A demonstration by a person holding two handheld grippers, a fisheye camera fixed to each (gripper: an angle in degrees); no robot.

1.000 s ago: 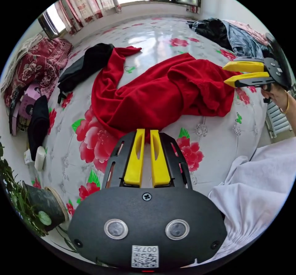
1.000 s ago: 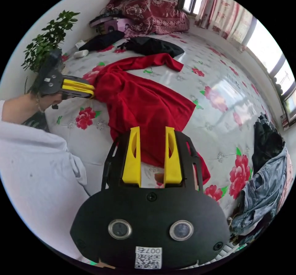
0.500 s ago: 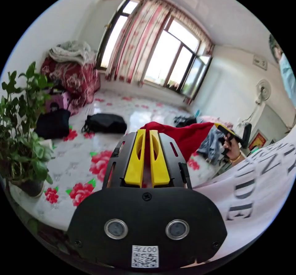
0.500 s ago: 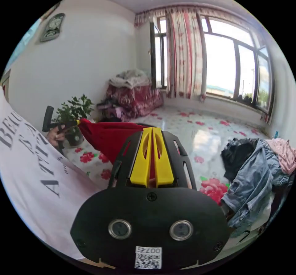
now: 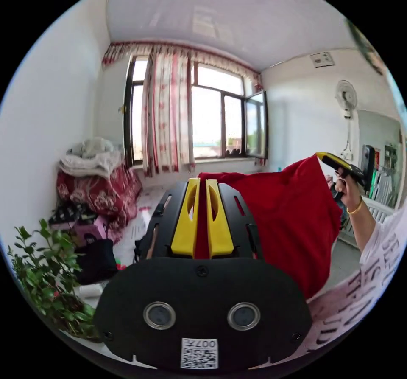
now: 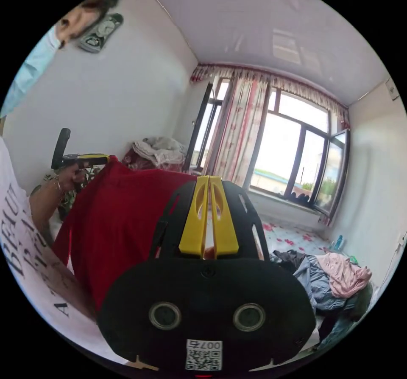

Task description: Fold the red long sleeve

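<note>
The red long sleeve hangs in the air, stretched between both grippers and raised well above the bed. My left gripper is shut on one top corner of it, red cloth showing between the yellow jaws. In the left gripper view the right gripper holds the other top corner, gripped in a hand. In the right gripper view my right gripper is shut on the red long sleeve, and the left gripper pinches the far corner, held by the person's hand.
A floral-covered bed lies below, with a pile of jeans and pink clothes on it. Folded red blankets and a potted plant stand by the wall. Curtained windows are beyond. The person's white printed shirt is close.
Both grippers have risen further, lifting the red long sleeve clear of the bed and spreading it wide; both views now tilt up toward the windows and ceiling.
</note>
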